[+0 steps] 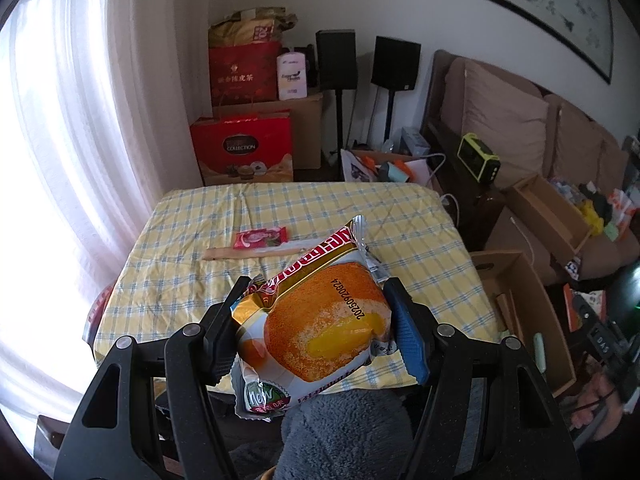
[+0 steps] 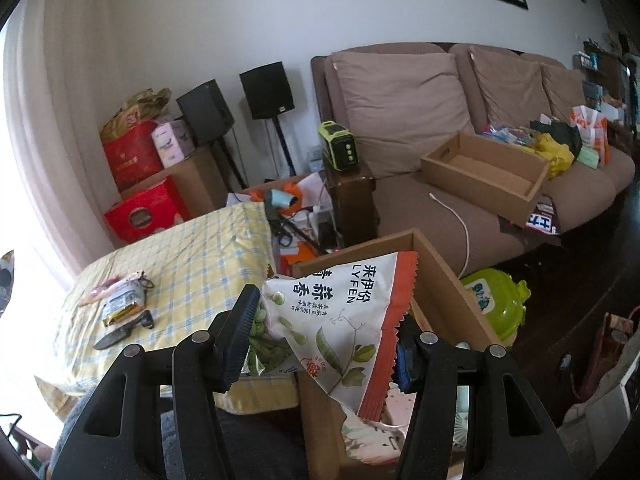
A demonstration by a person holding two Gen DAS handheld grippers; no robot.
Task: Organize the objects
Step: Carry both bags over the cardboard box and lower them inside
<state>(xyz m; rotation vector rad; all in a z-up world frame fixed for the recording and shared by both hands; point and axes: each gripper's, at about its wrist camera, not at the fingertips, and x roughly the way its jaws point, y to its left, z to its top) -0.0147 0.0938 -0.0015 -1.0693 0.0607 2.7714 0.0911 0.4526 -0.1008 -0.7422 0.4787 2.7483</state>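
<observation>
Both of your tongs are loaded right now, so you're mid-haul. Your left tongs [image 1: 312, 320] are pinching the cake packet [image 1: 316, 320] by its two sides, held up over the near edge of the table [image 1: 192, 280] with the checked yellow cloth. Your right tongs [image 2: 324, 340] are clamped on the green pea snack bag [image 2: 340, 320], and that one hangs just past the table's right edge, over the open cardboard box [image 2: 440, 280] standing against that side. My guess is the box is where things are meant to go, so the pea bag looks nearly home and the cake packet has the table's width to cross.

Count from the table outward:
- 2 packets in the tongs, one each.
- Left on the table: 1 small pink wrapper [image 1: 262, 238] toward the far left, touching 1 long flat stick [image 1: 256, 254] just in front of it. That's all the left wrist view shows.
- The right wrist view shows a small pile [image 2: 120, 304] at the table's left end; too squashed to count properly, looks like two or three bits.
- 1 box beside the table, with something pale already inside, can't tell what.
- 1 more open box [image 2: 484, 172] on the sofa, well away from the table.

So roughly halfway by my read, a few small things left.
</observation>
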